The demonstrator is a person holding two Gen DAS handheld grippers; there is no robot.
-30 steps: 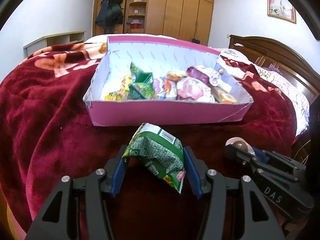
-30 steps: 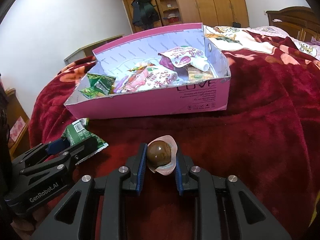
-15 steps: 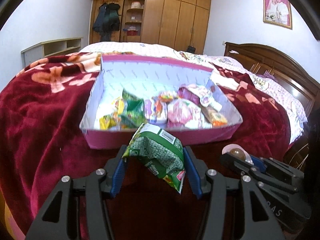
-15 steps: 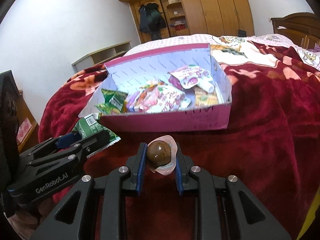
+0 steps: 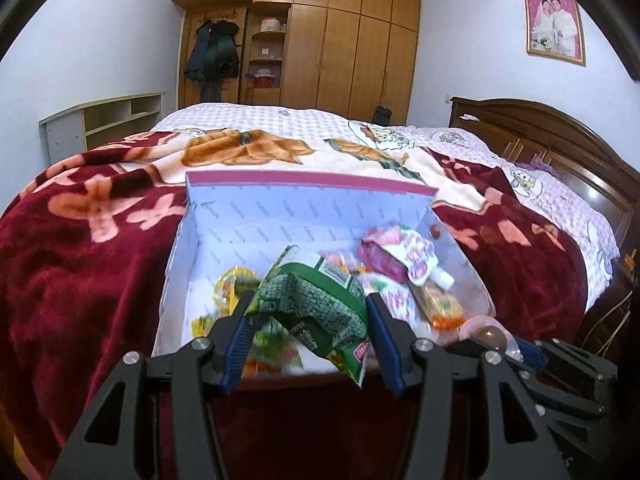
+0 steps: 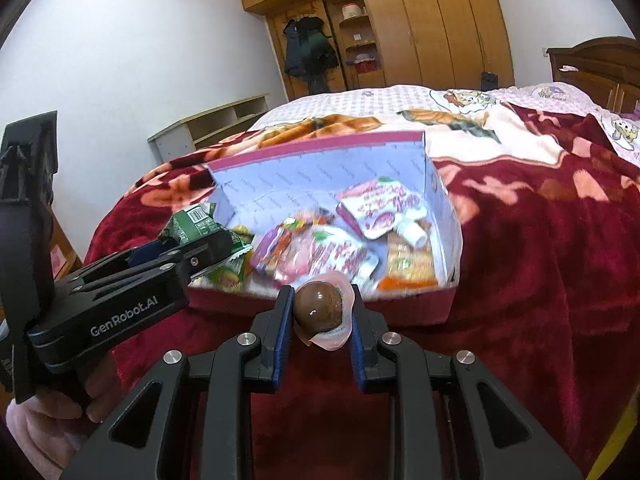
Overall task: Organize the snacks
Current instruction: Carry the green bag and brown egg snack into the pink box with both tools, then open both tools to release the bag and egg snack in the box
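A pink box (image 5: 312,182) (image 6: 320,148) with a white inside lies on the red blanket and holds several snack packets. My left gripper (image 5: 310,312) is shut on a crumpled green snack bag (image 5: 316,304), held over the box's near left part. That gripper (image 6: 208,240) and its green bag (image 6: 192,224) also show at the left of the right wrist view. My right gripper (image 6: 320,308) is shut on a brown jelly cup (image 6: 320,306) with a pink rim, just at the box's near wall. In the left wrist view the cup (image 5: 486,336) shows at lower right.
The dark red flowered blanket (image 5: 72,264) covers the bed around the box. A wooden headboard (image 5: 560,148) stands at the right, a wardrobe (image 5: 340,48) at the back and a low shelf (image 5: 104,120) on the left. A hand (image 6: 52,432) in a pink sleeve holds the left gripper.
Both grippers have risen and moved forward toward the box with their snacks still held. The green bag now hangs over the box's inside, and the cup has reached its near wall.
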